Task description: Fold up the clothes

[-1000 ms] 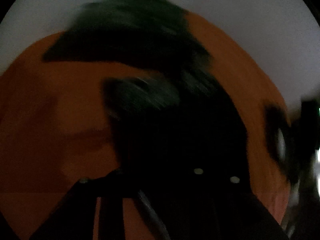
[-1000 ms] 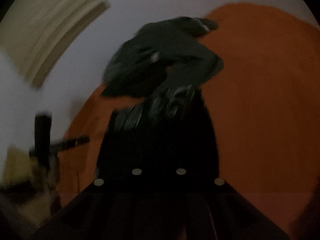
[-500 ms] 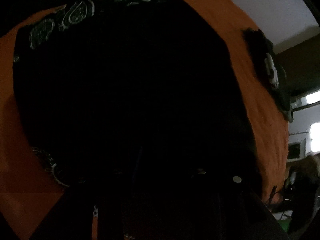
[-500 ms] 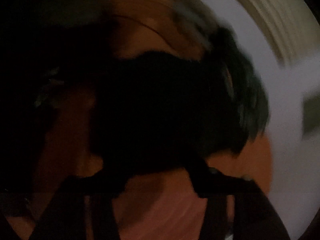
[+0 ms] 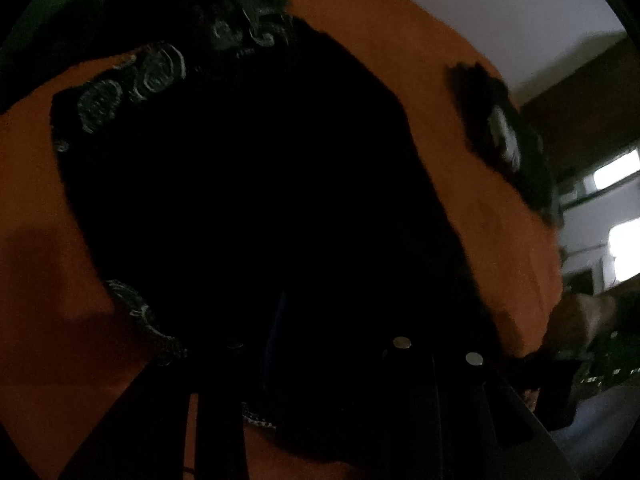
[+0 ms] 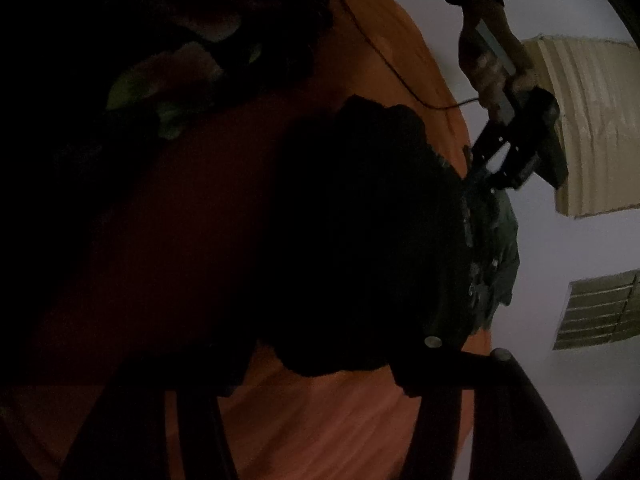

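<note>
A dark garment (image 5: 248, 184) with pale swirl trim is spread on the orange surface (image 5: 460, 128); it is judged soft and limp, best taken at an edge. The left gripper (image 6: 486, 174) is clamped on its hem; the right gripper (image 6: 304, 376) is held apart, empty.

Both views are dim and underexposed; the dark garment (image 5: 248, 200) reads as featureless black; bright windows (image 5: 618, 208) blow out; fisheye edges bend and vignette; slight blur.
</note>
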### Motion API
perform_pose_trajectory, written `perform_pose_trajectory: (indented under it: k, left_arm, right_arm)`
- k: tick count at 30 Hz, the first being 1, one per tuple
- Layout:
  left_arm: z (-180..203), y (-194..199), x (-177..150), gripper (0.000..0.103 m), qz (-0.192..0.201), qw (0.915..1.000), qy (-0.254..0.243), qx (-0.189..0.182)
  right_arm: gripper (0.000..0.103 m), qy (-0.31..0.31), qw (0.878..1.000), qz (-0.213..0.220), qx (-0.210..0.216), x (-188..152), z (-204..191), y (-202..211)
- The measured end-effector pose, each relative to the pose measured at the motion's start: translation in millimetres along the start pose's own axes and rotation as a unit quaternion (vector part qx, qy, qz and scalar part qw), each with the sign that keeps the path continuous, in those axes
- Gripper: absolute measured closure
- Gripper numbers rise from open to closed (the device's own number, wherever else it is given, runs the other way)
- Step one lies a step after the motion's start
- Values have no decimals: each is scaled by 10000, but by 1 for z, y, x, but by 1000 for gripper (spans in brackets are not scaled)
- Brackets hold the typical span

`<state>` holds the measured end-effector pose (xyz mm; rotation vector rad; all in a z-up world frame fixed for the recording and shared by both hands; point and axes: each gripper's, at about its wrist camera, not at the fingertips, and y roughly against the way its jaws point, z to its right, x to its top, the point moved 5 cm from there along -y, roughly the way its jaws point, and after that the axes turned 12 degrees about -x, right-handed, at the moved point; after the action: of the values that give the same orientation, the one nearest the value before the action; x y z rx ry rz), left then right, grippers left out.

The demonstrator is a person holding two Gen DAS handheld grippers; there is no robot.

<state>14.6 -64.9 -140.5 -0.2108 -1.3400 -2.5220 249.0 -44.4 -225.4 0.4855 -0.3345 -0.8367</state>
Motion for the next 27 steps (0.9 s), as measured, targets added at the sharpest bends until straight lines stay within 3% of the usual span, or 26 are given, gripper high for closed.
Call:
perform_pose_trajectory:
  k: [4,10,16,18,19,20,23,27]
  left_arm:
    - [-10,-6,12,68,48,9998,168,-7]
    - [-42,-4,22,68,313,9931,1035,-447]
    - [-50,-6,24,68,368,9907,1190,-543]
    - [-50,-8,20,68,315,9914,1148,-534]
    - [-50,-10,19,68,286,9920,1116,-519]
    - [-49,-11,18,68,260,9925,1081,-498]
    - [-49,-15,19,68,213,9931,1043,-496]
    - [-53,-5,22,68,371,9908,1143,-621]
  right_arm:
    - [46,-201,9996,-205,72,-5,5,-2]
    - [41,-47,9995,-242,191,4,6,-4]
    - [37,-36,9981,-377,484,27,7,-33]
    - [49,-471,9949,-509,733,33,23,-42]
    - [68,-696,9922,-577,860,35,32,-47]
    - [79,-886,9895,-611,961,37,41,-49]
    - [86,-1319,9827,-611,1148,38,80,-49]
    - [87,-2067,9668,-571,1390,36,156,-55]
